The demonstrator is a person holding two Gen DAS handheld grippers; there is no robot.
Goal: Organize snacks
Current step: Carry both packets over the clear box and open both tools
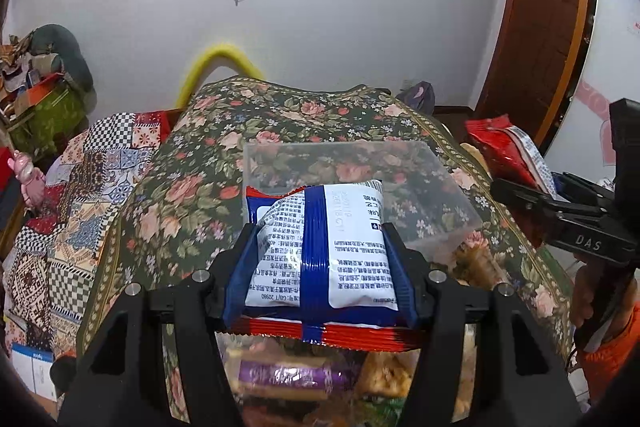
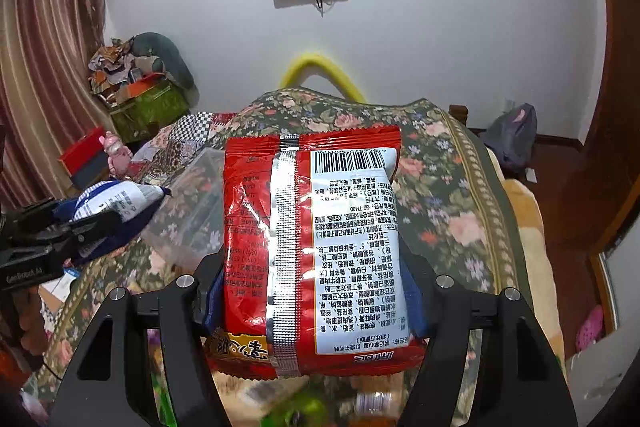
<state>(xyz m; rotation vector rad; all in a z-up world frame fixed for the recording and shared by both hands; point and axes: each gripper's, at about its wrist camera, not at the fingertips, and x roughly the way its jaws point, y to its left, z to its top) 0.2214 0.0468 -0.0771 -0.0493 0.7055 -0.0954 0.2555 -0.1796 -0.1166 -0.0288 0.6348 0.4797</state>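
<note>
Blue-and-white snack packet (image 1: pixel 320 247) sat clamped between the left gripper (image 1: pixel 320 255) fingers, held above the near edge of a clear plastic box (image 1: pixel 360 167) on the floral cloth (image 1: pixel 192 195). Beside it, the right gripper (image 2: pixel 312 291) was clamped on a red snack packet (image 2: pixel 312 227), over the same cloth.
</note>
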